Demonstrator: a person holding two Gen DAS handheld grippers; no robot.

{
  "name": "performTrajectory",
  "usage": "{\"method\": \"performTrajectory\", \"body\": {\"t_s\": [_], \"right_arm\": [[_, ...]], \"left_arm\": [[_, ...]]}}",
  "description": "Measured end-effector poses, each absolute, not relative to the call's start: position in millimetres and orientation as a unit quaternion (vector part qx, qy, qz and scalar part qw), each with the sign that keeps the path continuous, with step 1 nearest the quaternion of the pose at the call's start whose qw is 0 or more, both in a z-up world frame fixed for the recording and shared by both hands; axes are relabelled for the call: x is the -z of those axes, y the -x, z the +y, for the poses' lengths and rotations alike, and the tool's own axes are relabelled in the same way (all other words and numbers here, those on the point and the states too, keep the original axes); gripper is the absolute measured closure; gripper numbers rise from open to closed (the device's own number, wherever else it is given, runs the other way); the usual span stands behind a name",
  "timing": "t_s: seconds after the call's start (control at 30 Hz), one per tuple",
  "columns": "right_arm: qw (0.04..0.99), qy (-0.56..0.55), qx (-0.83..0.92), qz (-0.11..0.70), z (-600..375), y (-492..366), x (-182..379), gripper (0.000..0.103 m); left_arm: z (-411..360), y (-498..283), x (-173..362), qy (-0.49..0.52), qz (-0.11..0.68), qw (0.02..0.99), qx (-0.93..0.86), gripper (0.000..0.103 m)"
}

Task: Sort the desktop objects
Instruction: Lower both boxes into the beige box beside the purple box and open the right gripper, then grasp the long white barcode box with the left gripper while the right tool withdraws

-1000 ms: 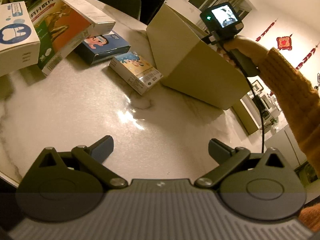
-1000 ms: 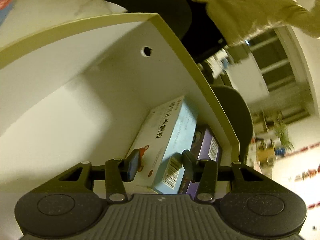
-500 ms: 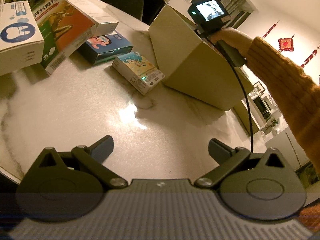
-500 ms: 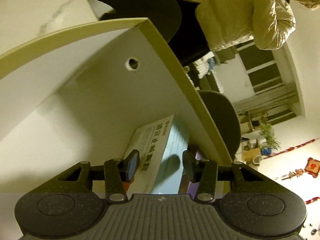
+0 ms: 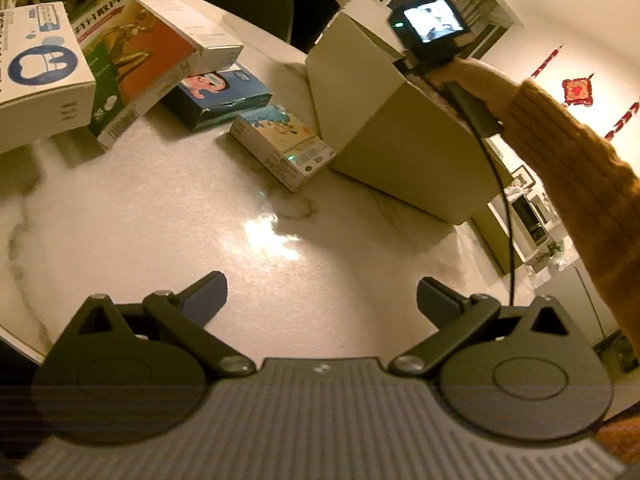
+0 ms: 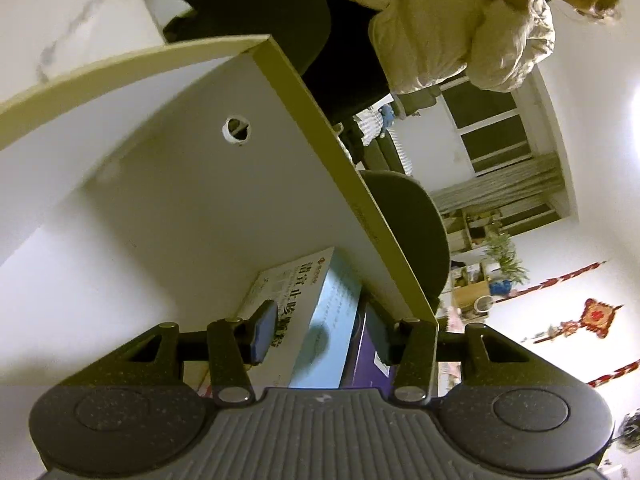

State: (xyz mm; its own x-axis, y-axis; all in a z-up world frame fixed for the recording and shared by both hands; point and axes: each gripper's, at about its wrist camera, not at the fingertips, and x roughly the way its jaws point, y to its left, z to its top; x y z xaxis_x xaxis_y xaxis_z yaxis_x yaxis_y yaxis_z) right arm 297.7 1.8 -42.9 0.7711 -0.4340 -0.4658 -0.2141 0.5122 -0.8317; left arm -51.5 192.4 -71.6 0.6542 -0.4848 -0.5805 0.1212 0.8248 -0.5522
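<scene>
Right gripper (image 6: 320,334) jaws opening, blue-white box (image 6: 308,316) between them inside the bin (image 6: 160,184), pads clear. Left gripper (image 5: 322,294) wide open, empty; small box (image 5: 280,148) lies ahead on the counter (image 5: 160,220), long axis diagonal.

We let go of the box in the bin

Our right gripper (image 6: 320,332) has drawn back from the light-blue box (image 6: 316,320), jaws opening, pads now clear of it.

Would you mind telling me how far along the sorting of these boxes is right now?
Done: a light blue box and a purple box already stand inside the beige bin. In hand: nothing; the right tool is opening above the blue box, and the left tool is open over the table. Left: at least five boxes, the small cartoon box lying closest to the bin.
</scene>
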Motion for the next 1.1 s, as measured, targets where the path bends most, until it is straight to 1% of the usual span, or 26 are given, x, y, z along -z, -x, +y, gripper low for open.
{"method": "performTrajectory", "body": {"t_s": [0.1,0.2,0.23,0.5,0.7,0.8,0.87,0.9,0.93,1.1], "right_arm": [[0.819,0.467,0.049,0.331,1,-292,31,0.043],[0.836,0.441,0.029,0.324,1,-276,12,0.041],[0.842,0.433,0.022,0.321,1,-269,6,0.037],[0.887,0.351,-0.036,0.296,-1,-202,-37,0.023],[0.906,0.308,-0.057,0.284,-13,-160,-47,0.022],[0.918,0.280,-0.064,0.274,-21,-145,-53,0.019],[0.925,0.260,-0.070,0.268,-27,-134,-56,0.015],[0.928,0.250,-0.074,0.265,-30,-129,-57,0.011],[0.932,0.241,-0.079,0.259,-32,-123,-59,0.010],[0.943,0.199,-0.115,0.240,-41,-93,-61,0.010]], "left_arm": [[195,53,70,0.237,0.379,0.881,0.155,0.000],[200,57,68,0.233,0.377,0.887,0.129,0.000],[203,58,67,0.233,0.377,0.888,0.120,0.000],[231,69,65,0.266,0.368,0.888,0.064,0.000],[254,76,64,0.294,0.362,0.884,0.024,0.000],[263,80,62,0.300,0.359,0.884,0.006,0.000],[269,81,59,0.300,0.356,0.885,-0.006,0.000],[273,82,57,0.301,0.354,0.885,-0.012,0.000],[277,82,56,0.302,0.352,0.886,-0.019,0.000],[297,77,51,0.322,0.333,0.885,-0.045,0.000]]}}
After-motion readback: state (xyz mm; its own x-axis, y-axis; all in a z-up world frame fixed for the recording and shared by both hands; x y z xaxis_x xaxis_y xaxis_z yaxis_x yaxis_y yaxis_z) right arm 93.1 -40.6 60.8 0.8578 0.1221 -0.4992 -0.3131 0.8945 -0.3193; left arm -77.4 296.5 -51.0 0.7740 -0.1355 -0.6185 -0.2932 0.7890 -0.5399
